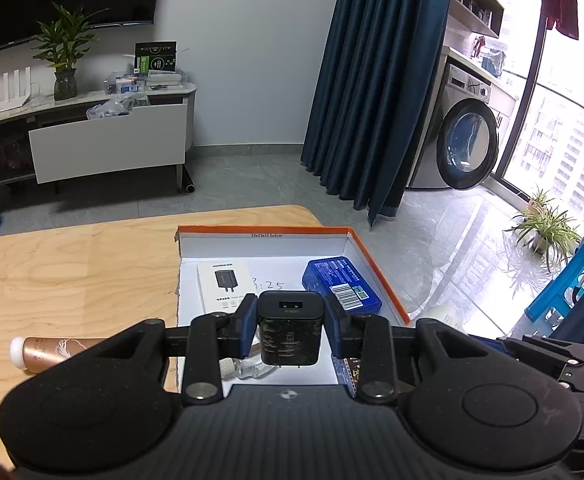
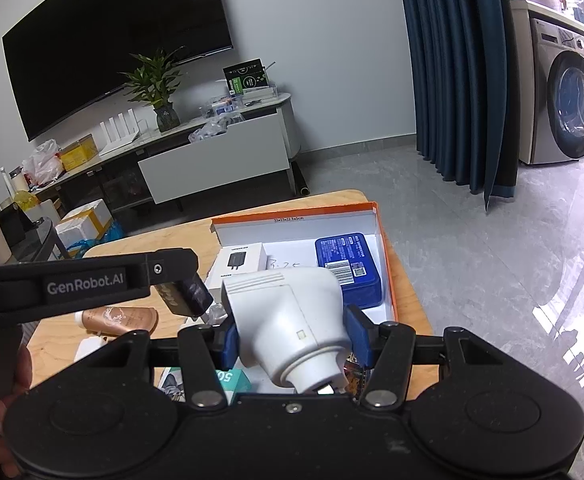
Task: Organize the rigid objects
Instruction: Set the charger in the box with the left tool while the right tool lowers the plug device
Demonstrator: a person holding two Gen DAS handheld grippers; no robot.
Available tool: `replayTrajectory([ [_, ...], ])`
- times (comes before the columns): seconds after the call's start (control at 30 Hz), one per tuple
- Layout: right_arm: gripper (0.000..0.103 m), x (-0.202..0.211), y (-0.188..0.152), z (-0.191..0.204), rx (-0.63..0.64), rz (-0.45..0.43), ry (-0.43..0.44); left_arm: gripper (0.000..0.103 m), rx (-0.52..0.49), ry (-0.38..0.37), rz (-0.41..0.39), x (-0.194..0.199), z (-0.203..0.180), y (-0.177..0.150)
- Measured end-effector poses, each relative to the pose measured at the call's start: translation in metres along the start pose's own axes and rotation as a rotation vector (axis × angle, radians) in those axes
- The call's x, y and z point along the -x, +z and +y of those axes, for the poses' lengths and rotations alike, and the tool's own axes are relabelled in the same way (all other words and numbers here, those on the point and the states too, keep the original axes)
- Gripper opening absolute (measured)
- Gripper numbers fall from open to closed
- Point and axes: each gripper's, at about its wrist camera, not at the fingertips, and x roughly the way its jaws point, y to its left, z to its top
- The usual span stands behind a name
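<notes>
Two items already lie in the orange-rimmed box (image 1: 376, 264) at frame centre; left gripper (image 1: 290, 330) fingers clamp a black charger (image 1: 290, 332), right gripper (image 2: 292, 340) fingers a white adapter (image 2: 288, 316) (both above it). The tube (image 1: 52, 350) waits on the worktop (image 1: 72, 272).

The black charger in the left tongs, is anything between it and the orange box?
Nothing visible blocks it. The black charger hangs over the orange box's open top. On the floor, white charger carton sits left, blue case right, bare floor between.
</notes>
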Motion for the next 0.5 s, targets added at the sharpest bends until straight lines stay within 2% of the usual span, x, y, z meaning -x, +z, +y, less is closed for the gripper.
replayTrajectory([
  [0.5,0.064,-0.017,-0.002,0.002,-0.002,0.029,-0.012,0.035,0.002,-0.009,0.019,-0.015,0.003,0.003],
])
